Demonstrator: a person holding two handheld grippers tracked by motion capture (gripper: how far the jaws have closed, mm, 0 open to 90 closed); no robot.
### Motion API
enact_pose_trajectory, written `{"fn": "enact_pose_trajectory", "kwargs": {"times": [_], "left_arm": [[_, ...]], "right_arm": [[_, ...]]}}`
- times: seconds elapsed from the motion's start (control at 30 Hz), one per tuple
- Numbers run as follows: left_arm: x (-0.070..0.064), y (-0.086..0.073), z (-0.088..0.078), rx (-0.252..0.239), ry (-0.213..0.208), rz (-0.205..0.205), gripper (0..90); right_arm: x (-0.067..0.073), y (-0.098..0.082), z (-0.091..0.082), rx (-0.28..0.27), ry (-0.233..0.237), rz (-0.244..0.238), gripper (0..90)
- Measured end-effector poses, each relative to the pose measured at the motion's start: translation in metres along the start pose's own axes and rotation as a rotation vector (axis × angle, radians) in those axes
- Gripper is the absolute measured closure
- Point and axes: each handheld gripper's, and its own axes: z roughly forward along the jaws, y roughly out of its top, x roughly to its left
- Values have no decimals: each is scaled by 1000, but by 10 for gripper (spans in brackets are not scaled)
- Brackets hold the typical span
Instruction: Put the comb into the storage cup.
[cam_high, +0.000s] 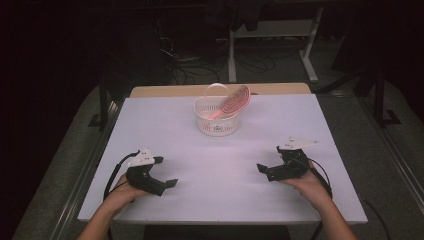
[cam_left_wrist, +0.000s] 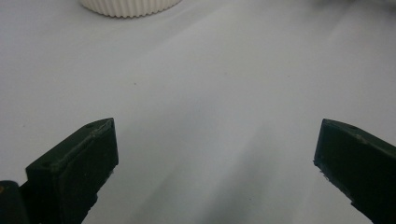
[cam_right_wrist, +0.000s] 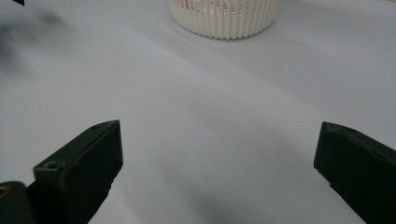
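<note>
While both of the person's hands rest on the near part of the white-topped desk, each holds a black hand-held gripper low over the surface. The left hand-held gripper sits near the desk's left front, angled inward toward the middle; in the left gripper view its two jaws stand spread wide with bare desk between them, pinching nothing. The right hand-held gripper sits near the right front, also angled inward; in the right gripper view its jaws are likewise spread wide over bare desk, holding nothing. A grey three-cornered plate tops each one, and a dark cable loops back from each beside the forearm.

Well apart from both, toward the far middle of the desk, stands a small round white ribbed plastic basket with a thin hoop handle raised behind it. A pink plastic hairbrush with an open slotted head lies in the basket, tilted, its head poking up and out over the far right rim. The basket's lower wall shows at the top edge of the left gripper view and of the right gripper view. Beyond the desk: dark floor, cables, pale legs of other furniture.
</note>
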Motion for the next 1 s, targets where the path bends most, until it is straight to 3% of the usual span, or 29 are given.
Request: {"fn": "enact_pose_trajectory", "kwargs": {"times": [0.67,1.0], "left_arm": [[2,-1,0,-10,0,-5,0],[2,-1,1,-6,-2,-4,0]], "right_arm": [[3,-34,-12,38,1,17,8],[4,-34,-10,42,-2,-5,8]]}}
